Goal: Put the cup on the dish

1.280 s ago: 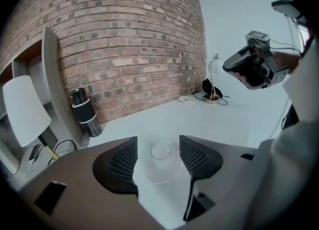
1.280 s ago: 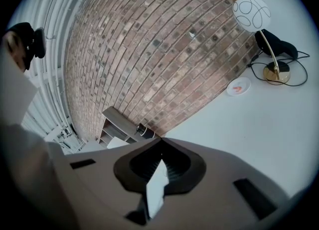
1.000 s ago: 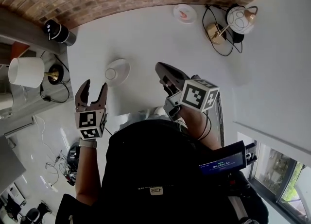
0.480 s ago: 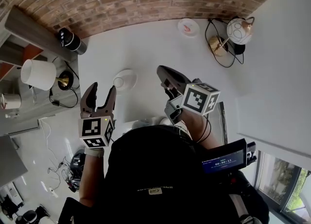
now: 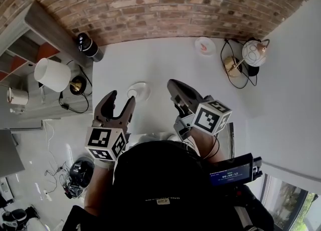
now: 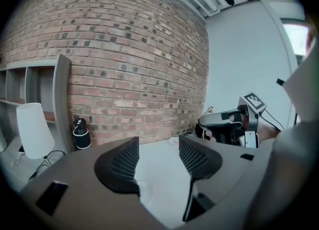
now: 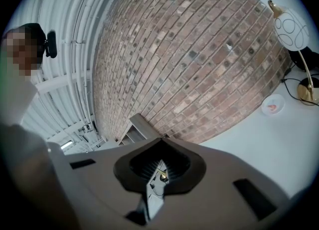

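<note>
A white dish (image 5: 139,90) lies on the white table (image 5: 160,64), just beyond my left gripper (image 5: 121,97). That gripper is open and empty; in the left gripper view the dish (image 6: 145,190) shows low between its jaws. A small white round vessel with a pink mark inside (image 5: 205,45) sits far back near the brick wall; whether it is the cup I cannot tell. It also shows as a pale round vessel (image 7: 273,105) in the right gripper view. My right gripper (image 5: 171,83) hovers right of the dish, jaws together and holding nothing.
A white-shaded lamp (image 5: 51,73) and a black cylinder (image 5: 88,47) stand at the table's left. A globe lamp with a brass base (image 5: 253,52) and its looped cable stand at the back right. Shelves (image 5: 30,39) run along the left wall.
The view has shifted, so the dish and lamps sit lower and further right in the frame. My left gripper has come closer to the dish. The right gripper keeps its pose.
</note>
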